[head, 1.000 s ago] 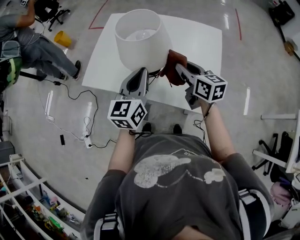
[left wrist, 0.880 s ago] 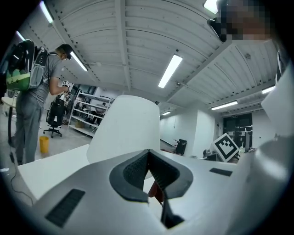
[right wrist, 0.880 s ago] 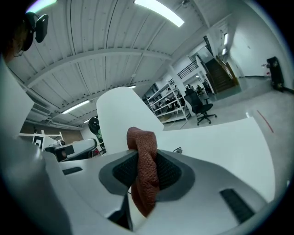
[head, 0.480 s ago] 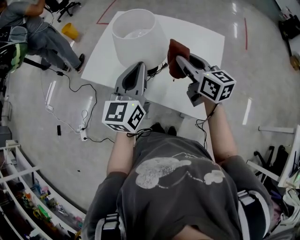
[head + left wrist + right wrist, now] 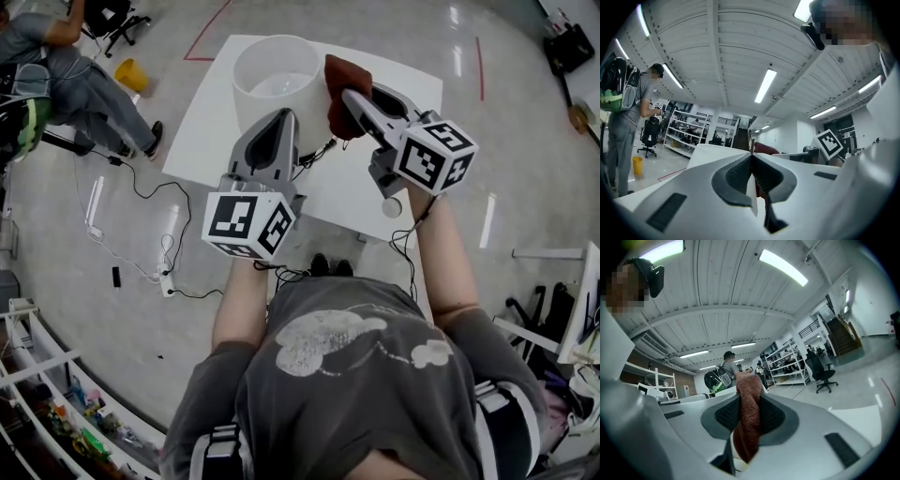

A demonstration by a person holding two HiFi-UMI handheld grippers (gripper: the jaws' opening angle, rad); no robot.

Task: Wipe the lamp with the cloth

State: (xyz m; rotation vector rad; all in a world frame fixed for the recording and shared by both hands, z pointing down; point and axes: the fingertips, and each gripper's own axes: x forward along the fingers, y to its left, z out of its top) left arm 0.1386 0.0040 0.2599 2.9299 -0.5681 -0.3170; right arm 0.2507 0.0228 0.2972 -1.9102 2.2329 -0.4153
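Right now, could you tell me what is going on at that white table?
A person is working with two handheld grippers. The right gripper is clamped on a reddish-brown cloth, held at the upper right rim of the white lampshade. The left gripper looks shut on the lampshade's lower edge, apparently steadying it on the table.

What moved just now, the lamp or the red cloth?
The cloth moved. The right hand-held gripper, shut on it the whole time, carried it from low beside the lampshade up to the shade's top rim. The left hand-held gripper stayed at the shade's near side with its jaws together, and the lamp stayed in its place on the white table.
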